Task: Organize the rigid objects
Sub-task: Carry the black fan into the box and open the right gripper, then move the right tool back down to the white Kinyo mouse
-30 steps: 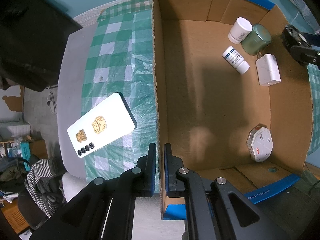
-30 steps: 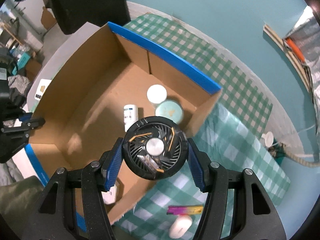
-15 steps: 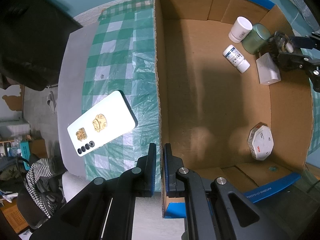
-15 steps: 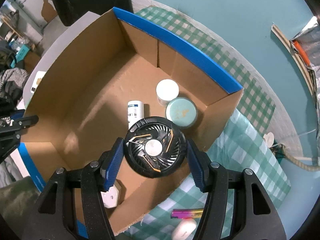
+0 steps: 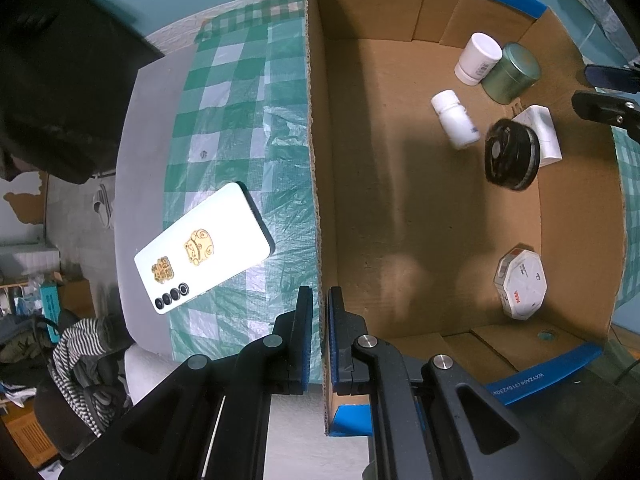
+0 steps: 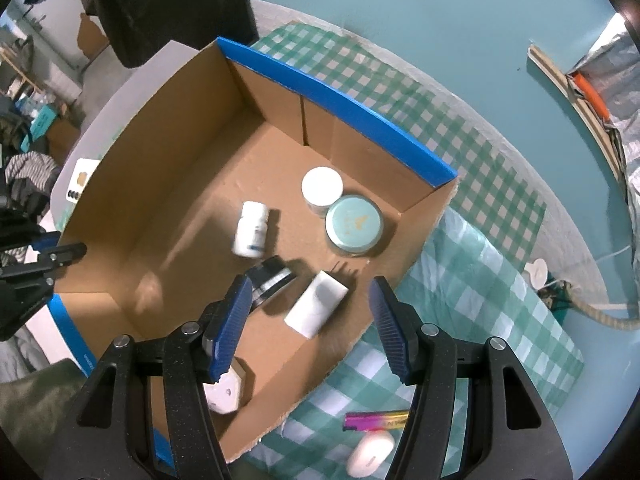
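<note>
A cardboard box [image 5: 420, 208] with blue-taped rims stands on a green checked cloth. My left gripper [image 5: 320, 320] is shut on the box's near wall [image 5: 318, 240]. My right gripper [image 6: 310, 312] is open and empty above the box; its tips also show in the left wrist view [image 5: 600, 92]. A black round fan [image 5: 510, 154] lies tilted in the box, against a white block [image 5: 540, 136]; the fan shows in the right wrist view [image 6: 270, 278] too. Also in the box are a white pill bottle [image 6: 252, 230], a white jar [image 6: 322, 190], a teal tin [image 6: 354, 224] and an octagonal white case [image 5: 520, 282].
A white phone [image 5: 204, 254] lies on the cloth left of the box. A pink-and-gold lighter [image 6: 376, 420] and a white oval object [image 6: 370, 454] lie on the cloth outside the box's right side. A dark chair and clutter stand beyond the table.
My right gripper opened and let go of the black fan, which now lies in the box beside the white block. The left gripper stayed clamped on the box wall.
</note>
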Motion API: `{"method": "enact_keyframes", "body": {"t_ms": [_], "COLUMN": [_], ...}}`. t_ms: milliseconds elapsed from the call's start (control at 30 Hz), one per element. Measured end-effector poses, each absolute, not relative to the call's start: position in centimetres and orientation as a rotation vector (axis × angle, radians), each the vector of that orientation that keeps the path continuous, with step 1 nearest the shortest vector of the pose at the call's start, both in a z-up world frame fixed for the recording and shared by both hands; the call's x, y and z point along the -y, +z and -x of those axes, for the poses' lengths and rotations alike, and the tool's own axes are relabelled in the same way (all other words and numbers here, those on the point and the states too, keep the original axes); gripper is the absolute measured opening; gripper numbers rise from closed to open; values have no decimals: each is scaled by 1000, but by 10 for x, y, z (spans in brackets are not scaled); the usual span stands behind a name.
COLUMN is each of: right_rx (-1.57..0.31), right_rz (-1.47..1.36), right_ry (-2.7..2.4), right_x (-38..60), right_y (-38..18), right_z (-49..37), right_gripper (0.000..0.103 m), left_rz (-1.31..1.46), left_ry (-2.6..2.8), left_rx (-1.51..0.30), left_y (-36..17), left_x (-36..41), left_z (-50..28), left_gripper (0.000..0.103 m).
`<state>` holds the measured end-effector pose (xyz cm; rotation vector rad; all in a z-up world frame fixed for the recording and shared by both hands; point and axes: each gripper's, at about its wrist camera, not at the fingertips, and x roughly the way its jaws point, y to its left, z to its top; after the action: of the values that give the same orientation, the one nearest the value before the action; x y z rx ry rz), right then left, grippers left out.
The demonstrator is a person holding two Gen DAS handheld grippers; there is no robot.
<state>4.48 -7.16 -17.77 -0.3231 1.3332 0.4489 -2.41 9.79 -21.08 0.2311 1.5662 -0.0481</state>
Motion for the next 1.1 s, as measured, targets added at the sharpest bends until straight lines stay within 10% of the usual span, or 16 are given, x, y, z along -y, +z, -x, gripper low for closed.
{"method": "enact_keyframes", "body": {"t_ms": [1100], "right_rx": [-1371], "right_rz": [157], "right_ry": [317], "right_x": [152], "right_y": [-170], "right_z": [-2], "right_gripper": [61], "left_rz": [-289], "left_ry": [-94], "left_rx": [-1562], "left_y": [-208], "left_x": [-93], "left_z": [21], "left_gripper": [6]}}
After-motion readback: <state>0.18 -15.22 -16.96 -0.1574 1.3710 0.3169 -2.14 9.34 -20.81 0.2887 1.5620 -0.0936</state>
